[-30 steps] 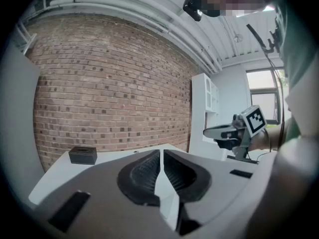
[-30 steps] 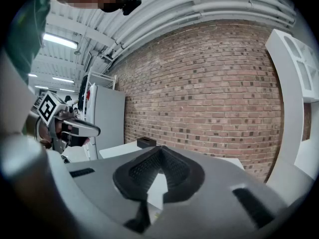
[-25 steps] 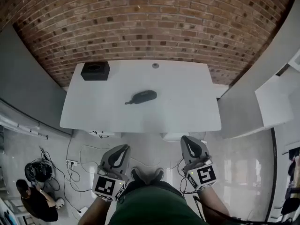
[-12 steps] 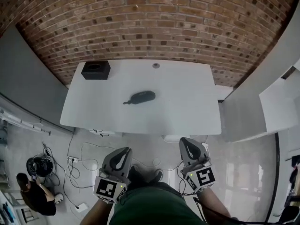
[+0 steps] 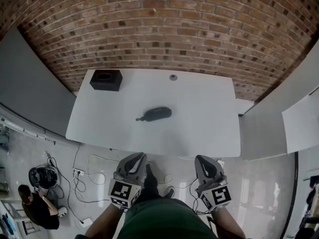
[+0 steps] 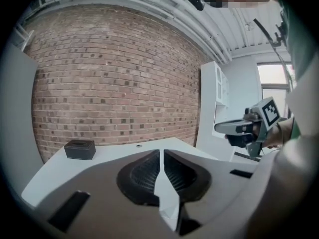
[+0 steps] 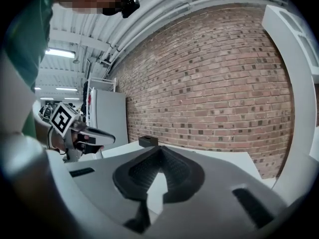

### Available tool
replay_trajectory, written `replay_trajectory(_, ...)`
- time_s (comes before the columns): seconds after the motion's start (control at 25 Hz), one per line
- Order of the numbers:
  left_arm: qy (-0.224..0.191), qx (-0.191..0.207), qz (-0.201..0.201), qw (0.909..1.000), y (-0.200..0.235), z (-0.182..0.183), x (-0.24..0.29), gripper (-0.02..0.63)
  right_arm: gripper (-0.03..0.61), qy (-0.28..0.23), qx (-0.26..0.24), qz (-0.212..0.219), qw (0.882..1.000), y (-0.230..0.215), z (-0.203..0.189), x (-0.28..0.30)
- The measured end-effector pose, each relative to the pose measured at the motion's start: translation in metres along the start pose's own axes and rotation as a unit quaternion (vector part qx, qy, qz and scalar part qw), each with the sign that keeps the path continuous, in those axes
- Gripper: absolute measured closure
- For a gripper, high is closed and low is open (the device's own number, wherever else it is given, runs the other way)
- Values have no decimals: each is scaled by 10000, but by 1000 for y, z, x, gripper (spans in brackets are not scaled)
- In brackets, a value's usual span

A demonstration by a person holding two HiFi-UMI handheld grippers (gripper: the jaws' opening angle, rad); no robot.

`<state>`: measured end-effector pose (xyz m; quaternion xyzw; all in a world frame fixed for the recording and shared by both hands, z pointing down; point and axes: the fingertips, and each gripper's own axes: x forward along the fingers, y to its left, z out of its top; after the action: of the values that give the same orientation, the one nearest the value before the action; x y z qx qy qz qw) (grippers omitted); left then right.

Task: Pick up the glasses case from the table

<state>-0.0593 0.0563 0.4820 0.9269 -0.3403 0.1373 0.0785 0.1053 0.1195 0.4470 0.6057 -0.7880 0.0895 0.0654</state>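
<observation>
Lying well beyond both tongs (image 5: pixel 136 156) (image 5: pixel 202 159): glasses case (image 5: pixel 157 113).

**Matt Surfaces, Rough Brick**

Smooth matt white on the table (image 5: pixel 199 118); dark matt shell on the glasses case (image 5: pixel 157 113). Rough, mortared brick wall (image 5: pixel 159 29). Glossy pale floor (image 5: pixel 259 183). Ribbed black pads (image 6: pixel 142 176) in matt grey plastic on the left gripper (image 6: pixel 162 156).
</observation>
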Motion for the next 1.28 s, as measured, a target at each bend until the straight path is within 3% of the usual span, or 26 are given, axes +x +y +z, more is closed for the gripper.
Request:
replay_trajectory(0.24, 481, 224, -143, 9985, 64, -32, 74, 591, 577, 268, -2, -330, 9991, -19, 7, 48)
replay_trajectory(0.4, 974, 522, -469, 9928, 100, -64, 120, 582, 577, 367, 47, -701, 9969, -33, 20, 83)
replay_trajectory(0.52, 1336, 690, -826, 9852, 120, -81, 151, 435, 578, 457, 60, -1000, 9939, -43, 28, 106)
replay_trajectory(0.64, 1647, 841, -1129, 9763, 136, -97, 184, 380, 577, 517, 92, -1235, 9910, -50, 33, 123)
replay_trajectory(0.76, 2080, 1069, -1424, 9618, 145, -121, 218, 332, 577, 582, 99, -1325, 9894, -51, 32, 135)
replay_trajectory(0.88, 2609, 1386, -1743, 9393, 142, -149, 249, 296, 578, 700, 137, -1369, 9880, -53, 27, 143)
replay_trajectory(1.08, 3047, 2285, -1986, 9030, 130, -179, 281, 284, 577, 673, 94, -1390, 9880, -63, 35, 151)
replay_trajectory(1.28, 3188, 2645, -1820, 8918, 124, -189, 297, 282, 578, 635, 75, -1292, 9896, -85, 36, 145)
